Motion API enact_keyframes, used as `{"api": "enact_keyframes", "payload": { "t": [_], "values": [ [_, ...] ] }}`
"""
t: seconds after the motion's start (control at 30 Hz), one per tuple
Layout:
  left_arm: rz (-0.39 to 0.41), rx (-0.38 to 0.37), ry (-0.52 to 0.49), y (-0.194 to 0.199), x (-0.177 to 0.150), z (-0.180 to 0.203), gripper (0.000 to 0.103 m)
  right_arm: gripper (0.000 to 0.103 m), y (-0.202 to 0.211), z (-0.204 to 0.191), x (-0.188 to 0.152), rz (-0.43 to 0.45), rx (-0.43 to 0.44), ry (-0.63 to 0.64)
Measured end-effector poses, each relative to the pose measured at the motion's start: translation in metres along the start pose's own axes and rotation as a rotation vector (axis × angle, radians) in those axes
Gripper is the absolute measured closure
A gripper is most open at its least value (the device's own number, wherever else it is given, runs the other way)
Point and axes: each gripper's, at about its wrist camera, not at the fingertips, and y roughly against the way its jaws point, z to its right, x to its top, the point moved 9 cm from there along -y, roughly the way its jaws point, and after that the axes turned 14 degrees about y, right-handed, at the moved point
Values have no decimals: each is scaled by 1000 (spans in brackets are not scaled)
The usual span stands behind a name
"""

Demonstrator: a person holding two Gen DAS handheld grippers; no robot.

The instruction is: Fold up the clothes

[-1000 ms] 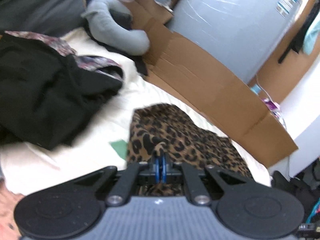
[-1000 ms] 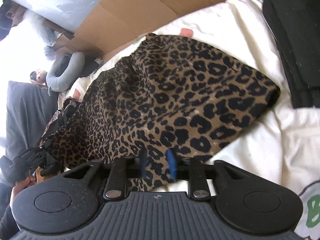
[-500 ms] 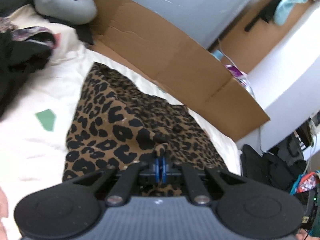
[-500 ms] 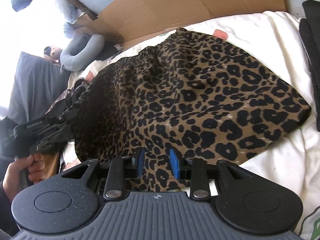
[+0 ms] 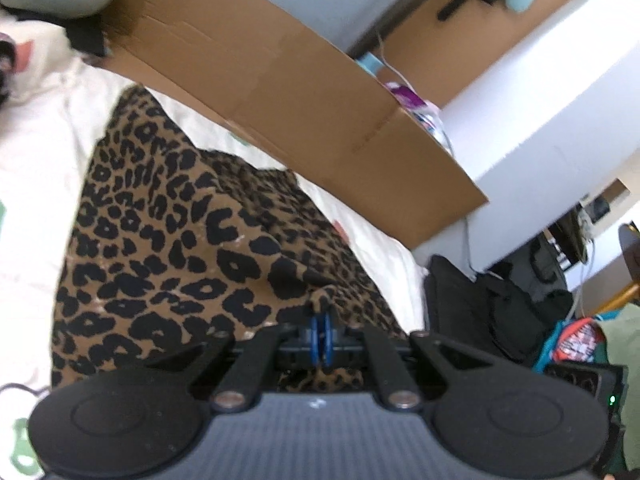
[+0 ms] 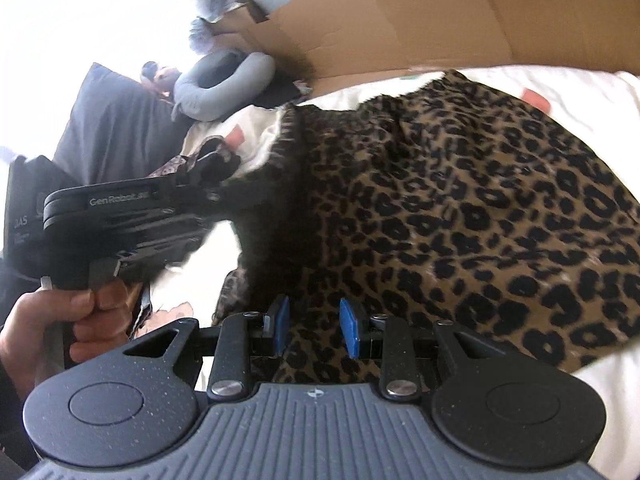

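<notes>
Leopard-print garment (image 5: pixel 192 248) lies half-folded on the bed (image 5: pixel 32 152). My left claw (image 5: pixel 321 334) pinches its edge, carrying it across; my right claw (image 6: pixel 314 326), part spread, straddles the fabric, grip unclear. Flattening and further folds remain, I judge.

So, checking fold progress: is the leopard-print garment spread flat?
No: the leopard-print garment is partly lifted, one edge pinched by the left gripper.

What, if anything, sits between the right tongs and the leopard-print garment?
Nothing visible. The leopard-print garment already bunches between the right tongs; their blue pads stand apart, so a grip is unclear.
</notes>
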Motion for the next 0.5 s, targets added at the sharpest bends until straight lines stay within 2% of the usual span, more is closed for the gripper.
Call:
{"api": "enact_keyframes", "payload": {
  "t": [0.07, 0.17, 0.5],
  "values": [
    [-30, -13, -10, -9, -9, 9, 99, 73, -1, -2, 5, 14, -4, 15],
    [-64, -26, -29, -20, -21, 21, 99, 66, 0, -1, 11, 34, -18, 18],
    [-148, -15, -22, -37, -30, 31, 99, 66, -5, -6, 12, 44, -32, 78]
  ]
}}
